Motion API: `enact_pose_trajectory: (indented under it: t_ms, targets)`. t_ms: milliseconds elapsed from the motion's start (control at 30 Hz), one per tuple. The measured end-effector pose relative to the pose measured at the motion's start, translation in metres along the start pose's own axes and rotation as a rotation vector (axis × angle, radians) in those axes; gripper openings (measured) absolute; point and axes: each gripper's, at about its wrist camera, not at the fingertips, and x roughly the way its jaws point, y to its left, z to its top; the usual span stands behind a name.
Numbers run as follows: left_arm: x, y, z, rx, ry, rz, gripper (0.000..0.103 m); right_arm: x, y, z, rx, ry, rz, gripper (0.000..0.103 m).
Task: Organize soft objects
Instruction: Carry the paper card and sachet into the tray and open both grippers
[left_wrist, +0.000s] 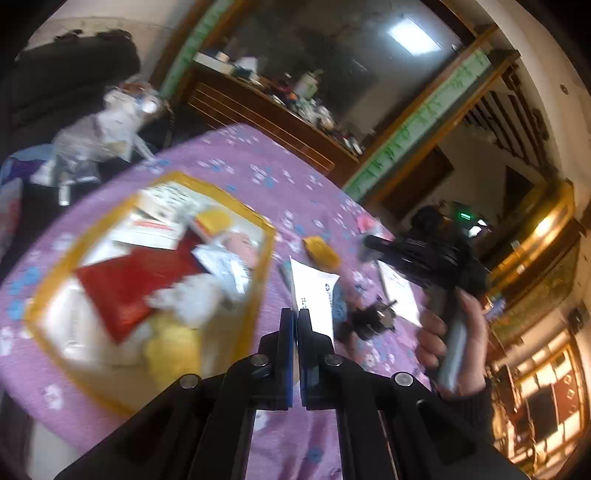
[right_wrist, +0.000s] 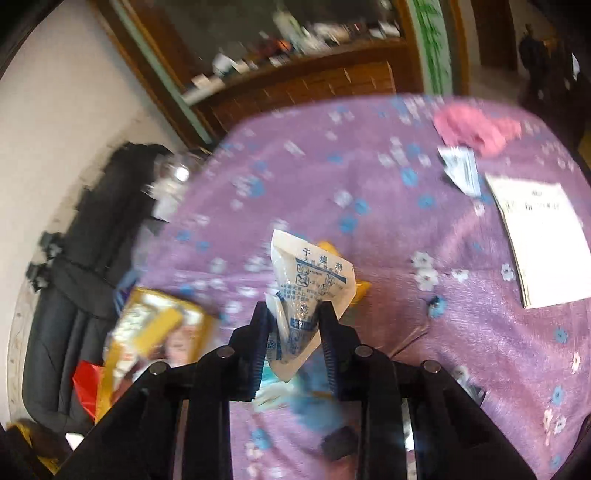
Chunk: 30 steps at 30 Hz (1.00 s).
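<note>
Right gripper (right_wrist: 294, 306) pinches a white printed desiccant sachet (right_wrist: 308, 284) above the purple floral tablecloth (right_wrist: 369, 206), likely bound for the yellow-rimmed tray (left_wrist: 264, 236); left gripper (left_wrist: 295, 314) hangs closed, empty, beside it.

Left wrist view: tilted, close above the purple-clothed tabletop (left_wrist: 229, 173), facing the far cabinet (left_wrist: 258, 110), yellow-rimmed box (left_wrist: 264, 236) near left. Right wrist view: tilted, low over the same cloth; box near left. Shared: cloth, box, cabinet, white booklet (right_wrist: 539, 236).
</note>
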Motion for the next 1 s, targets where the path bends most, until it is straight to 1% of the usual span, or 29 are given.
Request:
enact_pose_trajectory:
  t_ms: [33,100,133,200,300,367,467,533,700,833,933,1000]
  targets:
    - [-0.008,0.004,0.000,-0.010,-0.011,0.009,0.000,-0.011,0.014,-0.008,-0.028,-0.021,0.044,0.026]
    - [-0.019,0.014,-0.001,-0.030,-0.027,0.025,0.000,-0.019,0.035,-0.021,-0.057,-0.026,0.103,0.026]
    - [-0.025,0.018,-0.002,-0.038,-0.036,0.038,0.000,-0.023,0.048,-0.034,-0.075,-0.018,0.160,0.026]
    - [-0.034,0.030,-0.004,-0.063,-0.048,0.067,0.000,-0.024,0.069,-0.057,-0.104,0.011,0.239,0.026]
    - [-0.040,0.046,-0.007,-0.095,-0.050,0.106,0.000,-0.017,0.092,-0.089,-0.156,0.063,0.303,0.026]
    - [-0.042,0.055,-0.009,-0.111,-0.052,0.132,0.000,-0.010,0.104,-0.104,-0.176,0.087,0.321,0.026]
    - [-0.046,0.068,-0.008,-0.132,-0.061,0.153,0.000,0.002,0.118,-0.121,-0.201,0.125,0.330,0.026]
    - [-0.050,0.076,-0.005,-0.133,-0.078,0.182,0.000,0.008,0.127,-0.129,-0.224,0.132,0.315,0.026]
    - [-0.055,0.103,0.005,-0.177,-0.110,0.245,0.000,0.018,0.140,-0.143,-0.244,0.165,0.332,0.026]
    - [-0.037,0.118,0.005,-0.197,-0.061,0.278,0.000,0.028,0.144,-0.157,-0.247,0.193,0.275,0.027]
    - [-0.025,0.120,-0.001,-0.203,-0.027,0.268,0.001,0.028,0.144,-0.170,-0.225,0.211,0.293,0.028]
    - [-0.017,0.117,-0.004,-0.188,-0.004,0.281,0.001,0.027,0.147,-0.174,-0.248,0.203,0.278,0.031]
